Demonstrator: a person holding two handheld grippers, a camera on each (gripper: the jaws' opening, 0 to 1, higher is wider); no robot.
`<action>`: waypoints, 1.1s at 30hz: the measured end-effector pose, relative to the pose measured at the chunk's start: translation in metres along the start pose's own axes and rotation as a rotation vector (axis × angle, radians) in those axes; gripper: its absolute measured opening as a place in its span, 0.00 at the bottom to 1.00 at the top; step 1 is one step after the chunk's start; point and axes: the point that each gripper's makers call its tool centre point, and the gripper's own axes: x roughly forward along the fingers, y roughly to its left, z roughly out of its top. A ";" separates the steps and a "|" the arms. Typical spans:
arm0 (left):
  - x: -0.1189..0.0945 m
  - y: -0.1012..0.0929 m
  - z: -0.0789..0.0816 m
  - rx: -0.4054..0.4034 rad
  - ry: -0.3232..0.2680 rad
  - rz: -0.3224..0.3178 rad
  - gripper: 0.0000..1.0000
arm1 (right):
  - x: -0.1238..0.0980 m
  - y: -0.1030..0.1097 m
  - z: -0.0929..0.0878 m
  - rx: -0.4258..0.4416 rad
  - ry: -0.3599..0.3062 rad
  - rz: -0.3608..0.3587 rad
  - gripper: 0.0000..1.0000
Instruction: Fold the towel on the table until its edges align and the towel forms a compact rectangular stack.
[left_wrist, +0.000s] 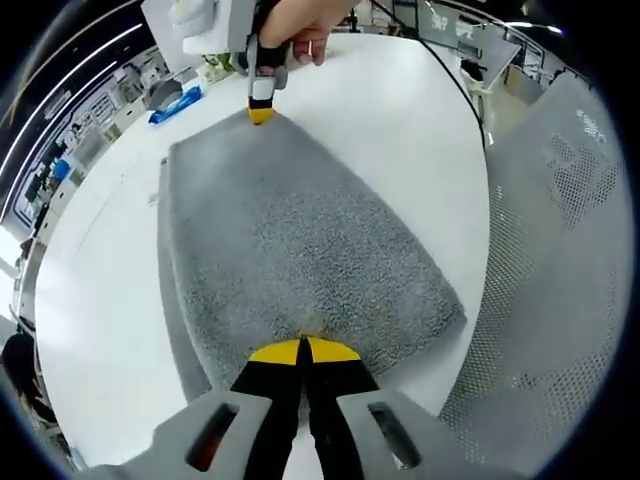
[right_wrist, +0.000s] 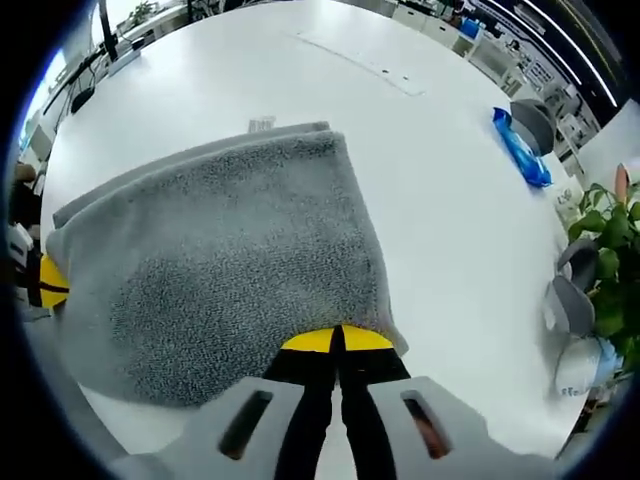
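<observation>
towel (left_wrist: 300, 240): grey, folded, flat on white worktop (left_wrist: 400, 110) | left hand-held gripper (left_wrist: 303, 348): jaws clamped on one edge | right hand-held gripper (right_wrist: 338, 338): clamped on opposite edge | likely gripping both ends to align layers

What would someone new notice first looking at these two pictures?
A thick grey terry towel lies folded on the round white table. The left gripper, with yellow-tipped black jaws, is shut on its near edge. The right gripper is shut on the opposite edge, and a bright blue object lies near the table's rim.
</observation>
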 end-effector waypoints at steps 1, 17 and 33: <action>0.000 -0.001 0.001 0.002 -0.001 -0.002 0.01 | 0.000 0.000 0.001 0.002 -0.002 0.000 0.00; 0.008 -0.020 0.023 0.021 -0.052 -0.053 0.01 | 0.007 -0.011 0.013 -0.048 0.015 -0.021 0.00; 0.016 -0.032 0.041 0.062 -0.080 -0.085 0.01 | 0.012 -0.022 0.023 -0.070 0.018 -0.036 0.00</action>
